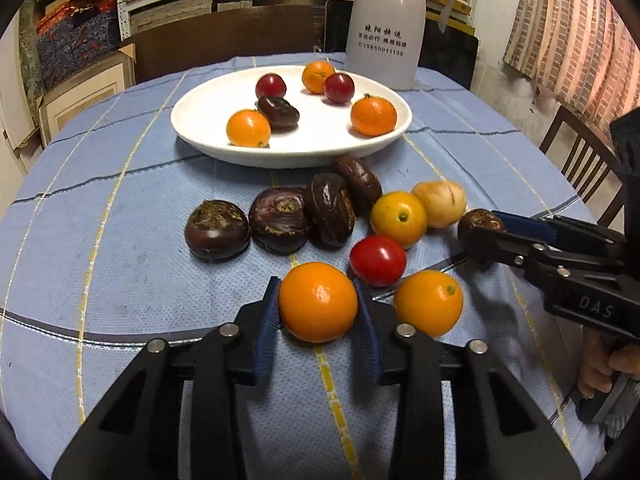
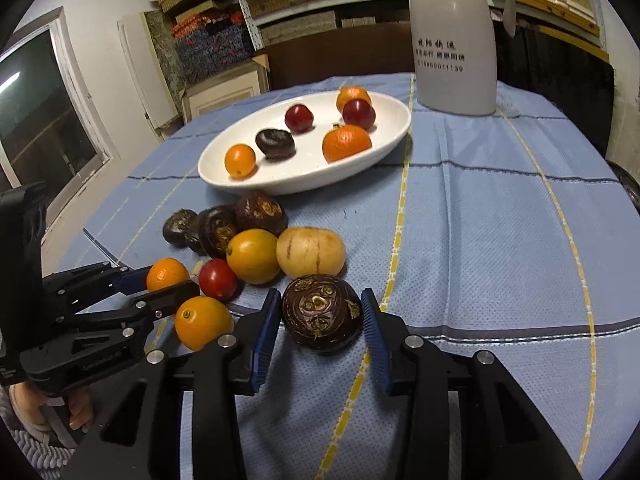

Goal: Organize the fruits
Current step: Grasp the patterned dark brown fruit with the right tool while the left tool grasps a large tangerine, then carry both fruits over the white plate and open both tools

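My left gripper (image 1: 318,304) is shut on a small orange (image 1: 318,302) resting on the blue tablecloth; it also shows in the right wrist view (image 2: 167,275). My right gripper (image 2: 322,312) has its blue pads against a dark water chestnut (image 2: 322,312), also seen in the left wrist view (image 1: 480,222). A white plate (image 1: 200,128) holds three oranges, two red cherry tomatoes and a dark chestnut. Loose on the cloth lie several chestnuts (image 1: 280,220), a red tomato (image 1: 378,260), oranges (image 1: 428,302) and a pale yellow fruit (image 1: 440,202).
A tall white thermos (image 1: 384,20) stands behind the plate at the table's far edge. Shelves with boxes fill the background. A wooden chair (image 1: 576,160) stands to the right of the table. A window (image 2: 40,120) is on the left wall.
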